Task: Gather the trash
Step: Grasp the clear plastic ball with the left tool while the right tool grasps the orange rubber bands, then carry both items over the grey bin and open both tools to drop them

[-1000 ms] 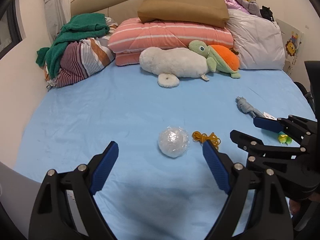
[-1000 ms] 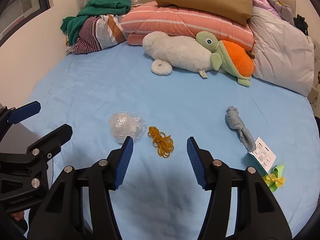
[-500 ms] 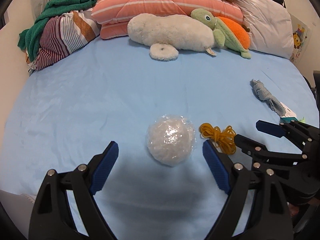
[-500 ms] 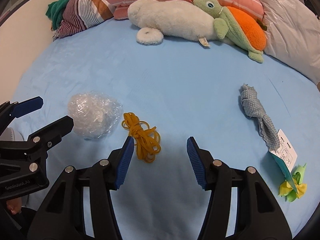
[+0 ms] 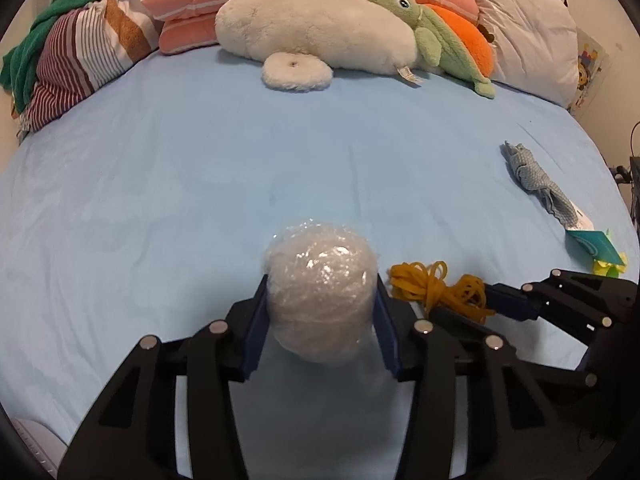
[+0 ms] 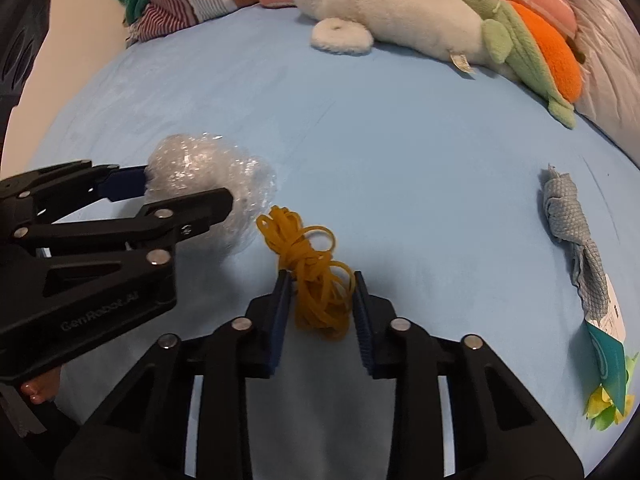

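Note:
A crumpled ball of clear plastic wrap [image 5: 320, 256] lies on the blue bed sheet [image 5: 200, 168]. My left gripper [image 5: 320, 292] is closing on it, and both blue pads touch its sides. In the right wrist view the same ball [image 6: 192, 160] sits in the left gripper [image 6: 186, 190]. Just right of it lies a tangle of yellow rubber bands [image 6: 304, 240]. My right gripper [image 6: 321, 280] is closing around the near end of that tangle, its pads against the bands. The left wrist view shows the bands [image 5: 424, 280] and the right gripper [image 5: 464, 302] low at the right.
A knotted grey cloth [image 6: 564, 216] with a teal tag [image 6: 608, 360] and a yellow-green bow [image 6: 604, 408] lies at the right. A white plush [image 5: 312, 32], a green-orange turtle plush [image 5: 448, 40], pillows and a clothes pile [image 5: 80, 48] line the far end of the bed.
Both grippers came down onto the bed and narrowed. The left one now has the plastic ball between its pads, the right one the rubber bands.

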Demonstrator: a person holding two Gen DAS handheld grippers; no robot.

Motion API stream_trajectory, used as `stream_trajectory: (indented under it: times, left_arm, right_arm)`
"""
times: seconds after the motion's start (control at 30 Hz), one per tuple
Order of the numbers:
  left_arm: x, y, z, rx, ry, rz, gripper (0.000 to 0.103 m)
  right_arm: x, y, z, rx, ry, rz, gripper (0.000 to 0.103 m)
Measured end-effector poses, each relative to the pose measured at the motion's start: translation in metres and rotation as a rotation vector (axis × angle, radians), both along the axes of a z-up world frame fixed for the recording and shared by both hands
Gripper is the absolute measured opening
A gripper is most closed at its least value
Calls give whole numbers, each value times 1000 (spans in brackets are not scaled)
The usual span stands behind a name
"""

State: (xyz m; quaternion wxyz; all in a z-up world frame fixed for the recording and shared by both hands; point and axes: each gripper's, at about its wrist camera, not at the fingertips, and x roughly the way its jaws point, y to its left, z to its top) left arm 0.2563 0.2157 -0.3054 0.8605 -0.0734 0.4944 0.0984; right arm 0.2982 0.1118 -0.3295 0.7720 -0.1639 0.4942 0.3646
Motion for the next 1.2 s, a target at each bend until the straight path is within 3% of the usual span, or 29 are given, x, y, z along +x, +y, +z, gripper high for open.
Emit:
stream_trajectory:
  times: [0.17,0.6,1.2]
  left_arm:
    - [-4,2,7,-26,-11,3,38]
    - [-53,-13,66,-26,-70,21,37]
    - [-189,-56,172,51,-186,61,37]
  right_arm:
    - [-4,1,8,8,-1,17,10]
    - [-35,-33,63,25,-44,-39,10]
    - [-150,-67,182,159,-136,-12,10]
